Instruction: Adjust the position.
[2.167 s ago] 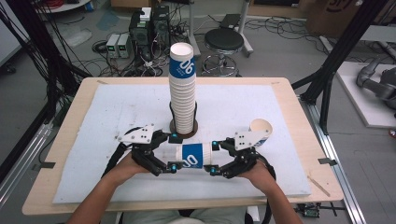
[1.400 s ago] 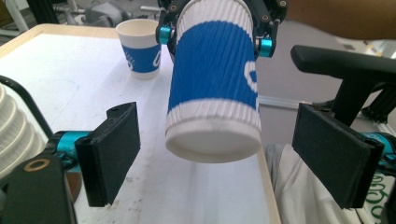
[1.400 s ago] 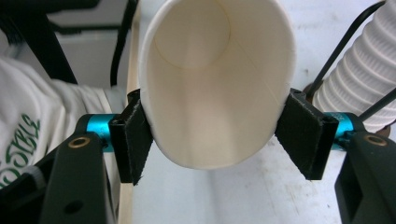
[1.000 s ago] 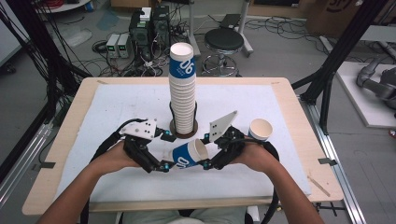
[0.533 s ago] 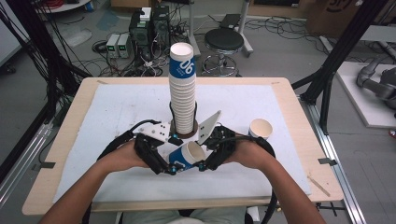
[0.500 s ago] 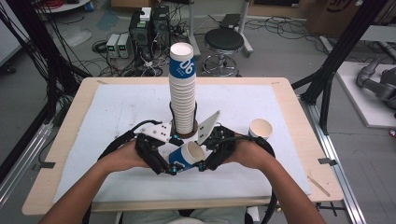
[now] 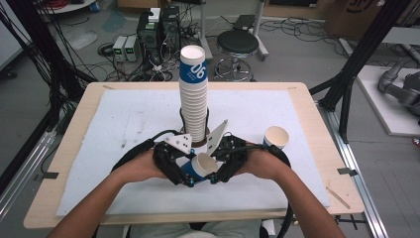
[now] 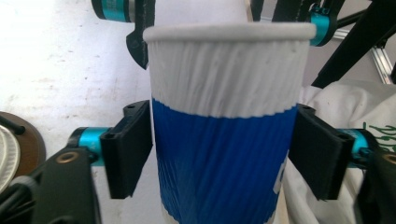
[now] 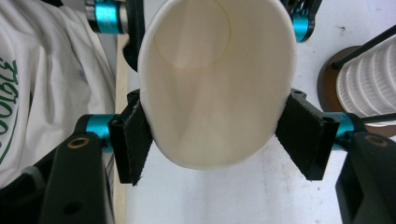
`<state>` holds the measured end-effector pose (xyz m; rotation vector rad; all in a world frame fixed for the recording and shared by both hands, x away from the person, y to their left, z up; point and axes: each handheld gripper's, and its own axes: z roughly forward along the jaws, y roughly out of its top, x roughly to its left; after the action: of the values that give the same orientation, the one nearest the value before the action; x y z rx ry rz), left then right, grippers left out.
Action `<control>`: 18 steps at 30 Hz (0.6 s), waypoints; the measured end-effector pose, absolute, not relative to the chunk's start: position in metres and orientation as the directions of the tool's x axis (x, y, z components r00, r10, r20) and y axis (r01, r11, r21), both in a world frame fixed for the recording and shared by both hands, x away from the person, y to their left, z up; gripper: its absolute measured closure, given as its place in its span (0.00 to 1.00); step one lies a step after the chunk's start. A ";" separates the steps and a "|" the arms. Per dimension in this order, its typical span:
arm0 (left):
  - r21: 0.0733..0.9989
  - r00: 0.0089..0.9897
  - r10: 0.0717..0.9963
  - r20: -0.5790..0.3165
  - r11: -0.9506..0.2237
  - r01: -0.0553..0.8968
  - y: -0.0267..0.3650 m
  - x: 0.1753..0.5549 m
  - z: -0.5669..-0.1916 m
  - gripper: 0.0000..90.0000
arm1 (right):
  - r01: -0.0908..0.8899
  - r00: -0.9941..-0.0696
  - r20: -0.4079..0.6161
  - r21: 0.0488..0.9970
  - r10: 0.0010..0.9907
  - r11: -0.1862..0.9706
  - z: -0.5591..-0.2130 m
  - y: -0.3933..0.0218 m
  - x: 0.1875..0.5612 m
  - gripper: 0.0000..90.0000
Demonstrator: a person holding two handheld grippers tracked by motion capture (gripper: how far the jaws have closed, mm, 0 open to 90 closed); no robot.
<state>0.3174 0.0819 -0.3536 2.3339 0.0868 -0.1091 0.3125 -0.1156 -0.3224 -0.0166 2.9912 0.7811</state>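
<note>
A blue-and-white ribbed paper cup [image 7: 200, 166] lies tilted between both hands, just above the white mat near its front edge. My left gripper [image 7: 186, 177] has just been closing its jaws, and its pads now press on the blue band of the cup [image 8: 224, 116]. My right gripper [image 7: 216, 174] is shut on the open mouth of the cup [image 9: 215, 84], squeezing the rim into an oval. In the left gripper view a white wall sticks out past the rim, seemingly a nested inner cup. The left gripper [image 8: 219, 154] and right gripper [image 9: 215, 140] face each other.
A tall stack of cups [image 7: 194, 99] stands on a brown base right behind the hands, also seen as the stack [image 9: 369, 79] in the right gripper view. A single upright cup [image 7: 276, 137] stands to the right. The white mat [image 7: 124, 119] covers the wooden table.
The left hand has slid right toward the cup and its jaws have closed onto the blue band. The right gripper has kept its hold on the cup mouth.
</note>
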 end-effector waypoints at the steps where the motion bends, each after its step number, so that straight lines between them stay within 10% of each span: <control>1: 0.713 0.994 0.029 -0.108 -0.694 0.098 0.081 0.317 -0.354 0.32 | -0.021 -0.999 -0.054 0.484 0.006 0.875 -0.323 -0.115 0.312 0.36; 18: 0.752 0.994 0.027 -0.104 -0.651 0.097 0.082 0.317 -0.364 0.34 | -0.032 -0.998 -0.063 0.500 -0.001 0.866 -0.327 -0.120 0.311 0.31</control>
<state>0.3166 0.0825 -0.3644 2.2793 0.0860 -0.1048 0.3114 -0.1198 -0.3271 -0.0263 2.9759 0.7985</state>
